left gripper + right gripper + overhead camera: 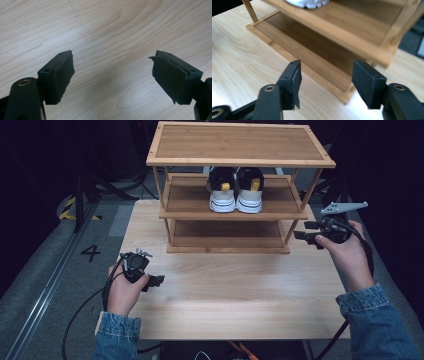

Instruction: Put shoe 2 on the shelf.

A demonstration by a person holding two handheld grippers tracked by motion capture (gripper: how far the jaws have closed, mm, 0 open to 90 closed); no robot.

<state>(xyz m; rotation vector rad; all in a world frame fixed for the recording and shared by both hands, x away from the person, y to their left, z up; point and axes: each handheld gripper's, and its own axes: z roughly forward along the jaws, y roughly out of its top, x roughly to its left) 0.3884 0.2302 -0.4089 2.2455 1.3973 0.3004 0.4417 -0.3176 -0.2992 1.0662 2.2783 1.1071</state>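
One wooden rack (pixel 240 162) with three shelves stands at the far side of the desk (pixel 230 290). Two sneakers (pixel 235 190), a pair with white soles and black-and-yellow heels, sit side by side on the middle shelf, heels toward the person; the top and bottom shelves are bare. Two grippers are in hand. The right gripper (pixel 305 231) hovers just beside the rack's right front corner, jaws wide with nothing between them. The left gripper (pixel 156 281) sits low over the desk, well apart from the rack, jaws wide and empty.
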